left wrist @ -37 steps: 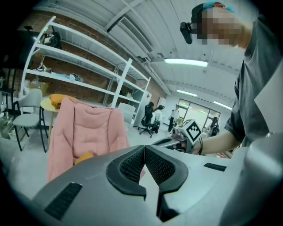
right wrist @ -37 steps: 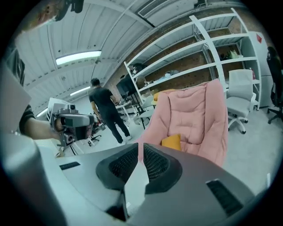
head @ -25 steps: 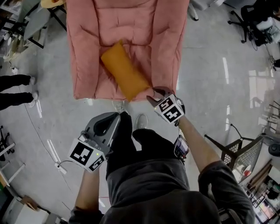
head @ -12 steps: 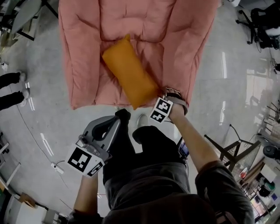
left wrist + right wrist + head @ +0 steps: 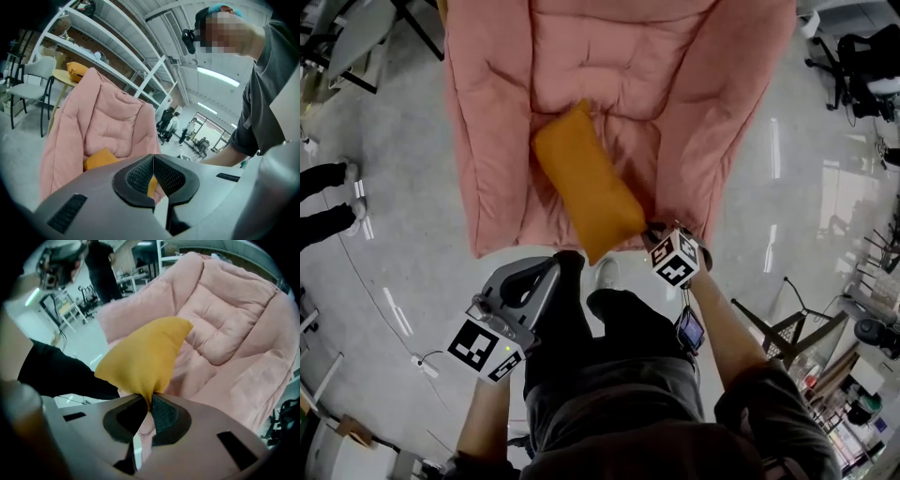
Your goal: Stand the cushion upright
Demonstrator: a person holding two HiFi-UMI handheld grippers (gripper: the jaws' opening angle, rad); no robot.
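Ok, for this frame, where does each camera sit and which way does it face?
Head view: on the person's head, looking steeply down at the orange cushion on the pink chair; arms, legs, left gripper and right gripper show.
Left gripper view: on the left gripper, looking across at the chair; its shut, empty jaws and the person's torso show.
Right gripper view: on the right gripper, facing the chair seat; its jaws have just been closing on the cushion's corner.
Shared: all three see cushion and chair.
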